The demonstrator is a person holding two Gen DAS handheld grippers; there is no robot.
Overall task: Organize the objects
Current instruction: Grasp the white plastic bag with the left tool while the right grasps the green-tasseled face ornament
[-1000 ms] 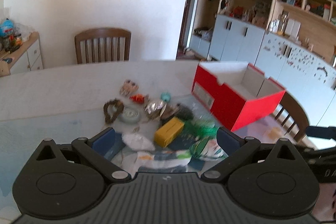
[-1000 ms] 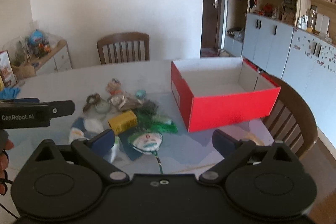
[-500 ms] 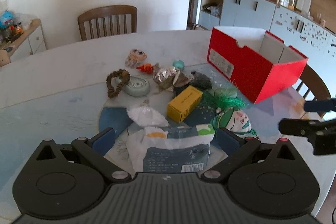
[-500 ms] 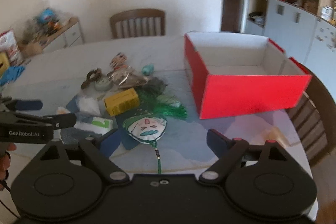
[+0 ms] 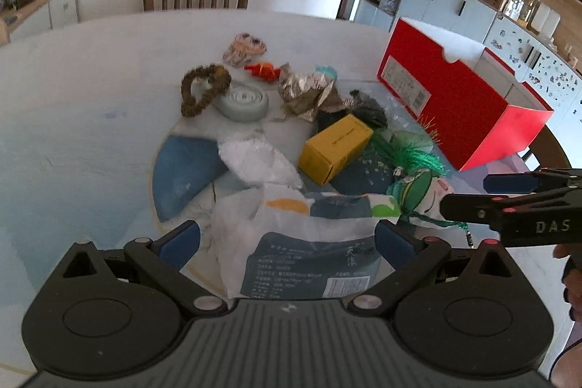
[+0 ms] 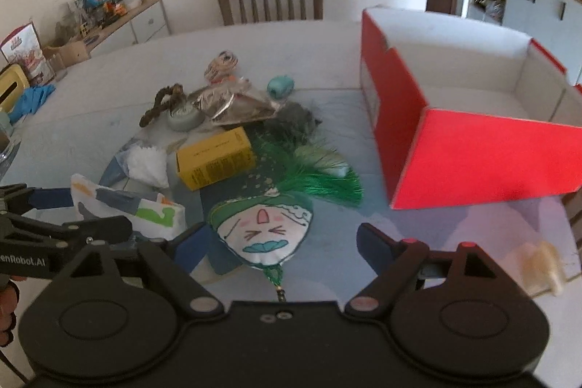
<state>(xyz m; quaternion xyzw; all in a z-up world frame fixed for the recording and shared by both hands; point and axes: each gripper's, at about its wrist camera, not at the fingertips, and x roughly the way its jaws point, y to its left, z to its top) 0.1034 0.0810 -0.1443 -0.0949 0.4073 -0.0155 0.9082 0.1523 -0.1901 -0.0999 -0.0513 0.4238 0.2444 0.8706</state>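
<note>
Two grippers over a table [image 6: 91, 71] of loose items, with an open red box [image 6: 487, 166] at the far right. We see the right gripper [image 6: 278, 244] directly above a face-printed pouch [image 6: 263, 230] with a green tassel [image 6: 320, 184]. The pouch lies between the two fingers; its long axis runs from the near cord end away toward the tassel, roughly along the gripper's own pointing line. The right fingers stand wide apart, and we cannot tell whether any pad touches the pouch; nothing is held. The left gripper [image 5: 287, 239] hangs over a white and blue packet [image 5: 309, 242], which lies just ahead of and between its fingers; these too are spread wide and grip nothing. The packet sits left of the pouch, touching or nearly so. We judge each gripper to be nearer its own item, and the box lies on the right gripper's side, well apart from the pile. A yellow carton [image 6: 214, 157] sits just beyond both items.
</note>
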